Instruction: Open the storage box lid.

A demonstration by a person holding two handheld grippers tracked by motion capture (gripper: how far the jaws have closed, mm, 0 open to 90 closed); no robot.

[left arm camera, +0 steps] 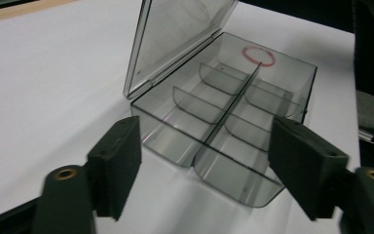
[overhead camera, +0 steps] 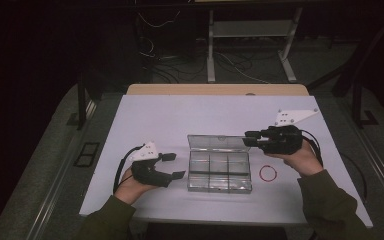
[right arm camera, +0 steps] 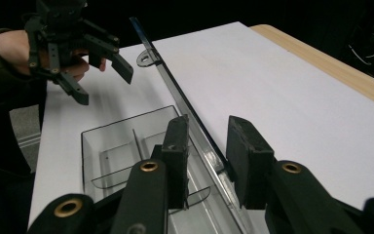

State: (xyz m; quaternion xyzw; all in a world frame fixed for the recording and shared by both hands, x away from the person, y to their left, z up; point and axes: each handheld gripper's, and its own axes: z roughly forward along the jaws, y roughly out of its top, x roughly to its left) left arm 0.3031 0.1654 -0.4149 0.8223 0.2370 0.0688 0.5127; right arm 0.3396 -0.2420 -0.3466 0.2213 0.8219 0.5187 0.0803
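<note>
A clear compartment box (overhead camera: 219, 172) is seen near the front middle of the white table (overhead camera: 155, 120), its lid (overhead camera: 218, 142) raised at the far side. Just left of it, the left hand-held gripper (overhead camera: 172, 166) is held spread, with nothing between the jaws. Farther back, the lid's right edge lies between the right hand-held gripper (overhead camera: 247, 138) jaws; contact cannot be told. A red ring (overhead camera: 268, 173) lies right of the box.

Clear box (overhead camera: 219, 172) mid-worktop (overhead camera: 155, 120), six compartments, bare. Lid (overhead camera: 219, 142) hinged open, standing upright at far edge. Red ring (overhead camera: 268, 173) flat just right of box.
</note>
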